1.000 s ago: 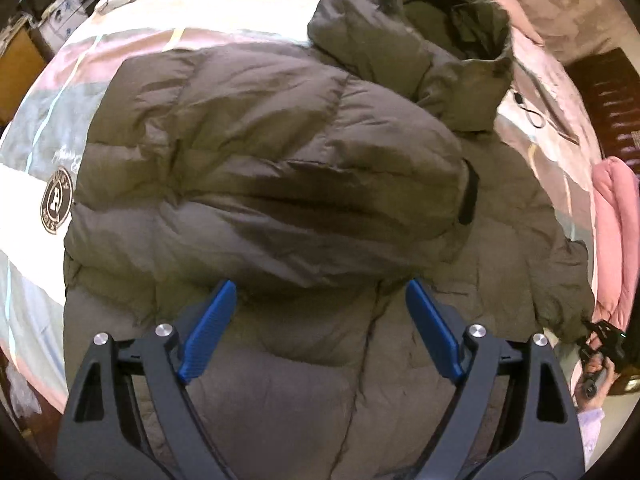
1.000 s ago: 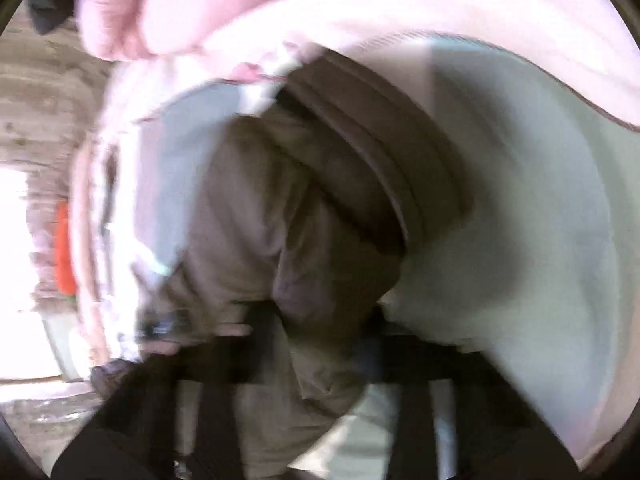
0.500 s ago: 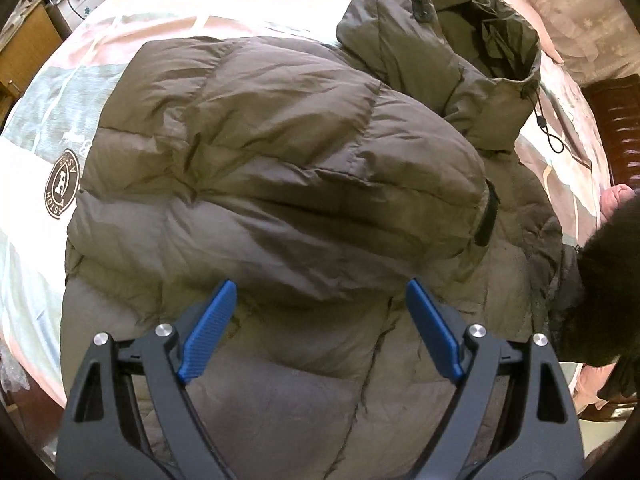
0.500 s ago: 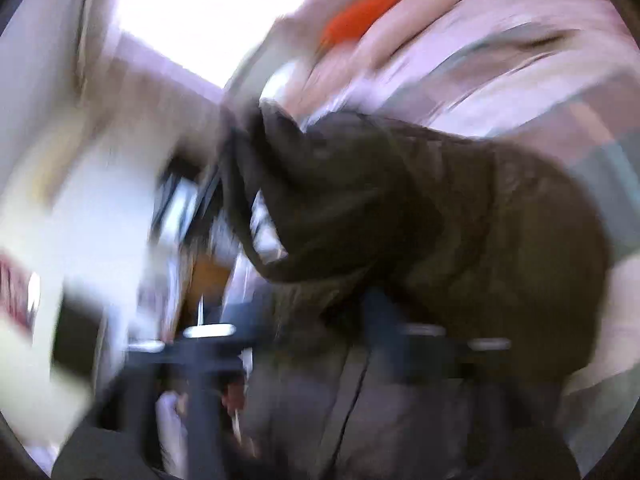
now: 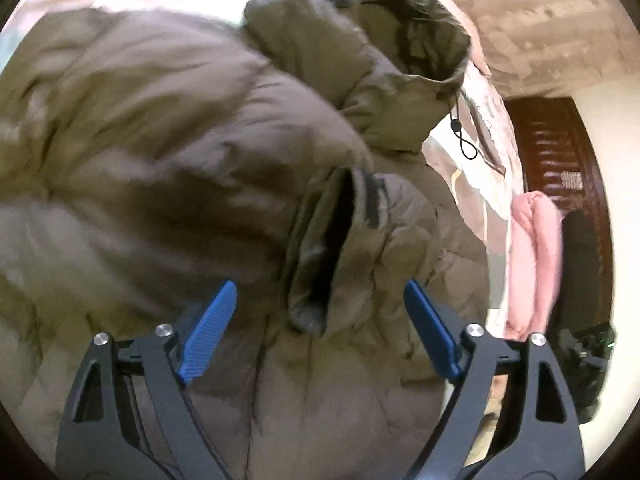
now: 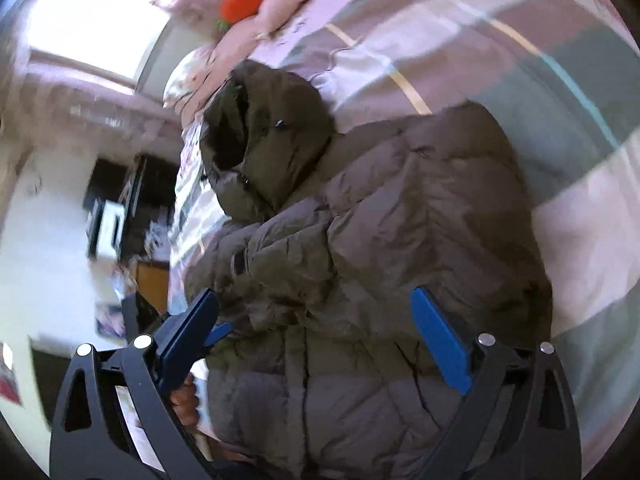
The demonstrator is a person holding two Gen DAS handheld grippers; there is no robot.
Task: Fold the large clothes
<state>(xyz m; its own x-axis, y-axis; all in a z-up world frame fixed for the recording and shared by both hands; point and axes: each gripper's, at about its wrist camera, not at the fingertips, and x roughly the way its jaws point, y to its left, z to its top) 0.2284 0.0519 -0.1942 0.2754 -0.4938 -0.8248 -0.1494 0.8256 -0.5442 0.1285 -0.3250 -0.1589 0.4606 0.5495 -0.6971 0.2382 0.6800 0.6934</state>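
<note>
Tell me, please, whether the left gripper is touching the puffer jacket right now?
Cannot tell. In the left wrist view the left gripper stands open with the jacket filling the space between and beyond its fingers, but neither view plainly shows contact or a gap.

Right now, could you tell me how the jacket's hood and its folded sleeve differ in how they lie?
The hood lies at the far end of the jacket, on the bedspread; the sleeve lies across the jacket's body. The hood gapes wide with a dark hollow; the sleeve's cuff shows only a narrow opening. A black cord trails from the hood, none from the sleeve. Both are the same olive, puffy fabric.
</note>
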